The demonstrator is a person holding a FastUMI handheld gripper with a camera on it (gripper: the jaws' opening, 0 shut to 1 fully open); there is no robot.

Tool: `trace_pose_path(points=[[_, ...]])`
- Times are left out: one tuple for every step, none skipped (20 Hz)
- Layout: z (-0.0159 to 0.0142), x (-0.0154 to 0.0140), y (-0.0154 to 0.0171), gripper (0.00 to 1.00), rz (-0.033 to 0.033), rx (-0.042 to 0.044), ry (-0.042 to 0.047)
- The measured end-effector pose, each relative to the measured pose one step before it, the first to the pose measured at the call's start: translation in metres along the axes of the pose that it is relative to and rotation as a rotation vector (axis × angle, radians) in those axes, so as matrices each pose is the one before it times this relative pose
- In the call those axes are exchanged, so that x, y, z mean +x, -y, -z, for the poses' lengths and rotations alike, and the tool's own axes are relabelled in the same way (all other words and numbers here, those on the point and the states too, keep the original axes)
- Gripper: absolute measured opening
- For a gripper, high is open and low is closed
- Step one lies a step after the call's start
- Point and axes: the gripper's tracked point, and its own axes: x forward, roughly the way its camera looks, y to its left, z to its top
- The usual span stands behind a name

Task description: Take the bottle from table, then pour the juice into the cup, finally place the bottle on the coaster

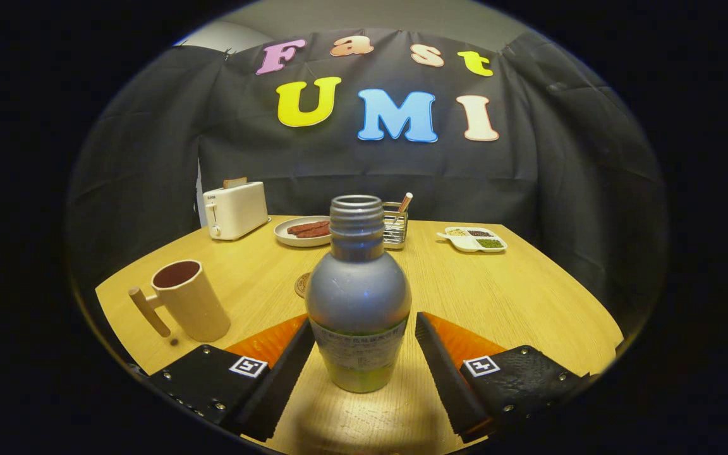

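The uncapped grey plastic bottle (357, 303) with green juice stood upright on the wooden desk (497, 297) between the spread tongs (364, 360), not yet gripped, so lifting, pouring into the beige handled cup (187, 303) beyond the left finger and reaching the coaster (301, 284) behind remained.

Bottle (357, 297) is looking like matt, frosted plastic w/ a paper label; table (515, 297) is showing smooth wood grain; cup (188, 302) is looking matt w/ a wooden handle; toaster (236, 210) is shining, glossy plastic.
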Motion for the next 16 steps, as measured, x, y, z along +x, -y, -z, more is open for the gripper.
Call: trace_pose_path(points=[[0.00219,0.00177,0.00023,0.97,-0.00370,0.00608,-0.00398],[0.00351,0.00258,-0.00043,0.97,-0.00364,0.00695,-0.00894],[0.00172,0.00144,0.00005,0.97,-0.00268,0.00843,-0.00613],[0.00022,0.00008,-0.00145,0.97,-0.00363,0.01279,0.00354],[-0.00030,0.00047,0.00038,0.98,0.00286,0.01046,-0.00040],[0.00272,0.00078,-0.00033,0.97,-0.00175,0.00936,-0.00530],[-0.00150,-0.00051,-0.00023,0.97,-0.00055,0.00343,-0.00560],[0.00056,0.00161,-0.00251,0.97,-0.00528,-0.00026,0.00109],[-0.00065,-0.00065,-0.00112,0.95,0.00081,-0.00362,0.00126],[0.00108,0.00122,0.00049,0.90,0.00186,-0.00349,-0.00361],[0.00101,0.00327,0.00044,0.85,0.00100,-0.00251,-0.00433],[-0.00035,-0.00183,0.00296,0.84,0.00932,-0.00175,-0.00151],[-0.00071,0.00315,-0.00015,0.82,0.00146,0.00058,-0.01029],[-0.00025,-0.00377,-0.00081,0.79,0.00415,-0.00554,-0.00974],[-0.00173,0.00028,0.00058,0.77,0.00802,-0.01362,-0.00665],[-0.00183,-0.00009,-0.00037,0.77,0.00731,-0.02492,-0.00550]])
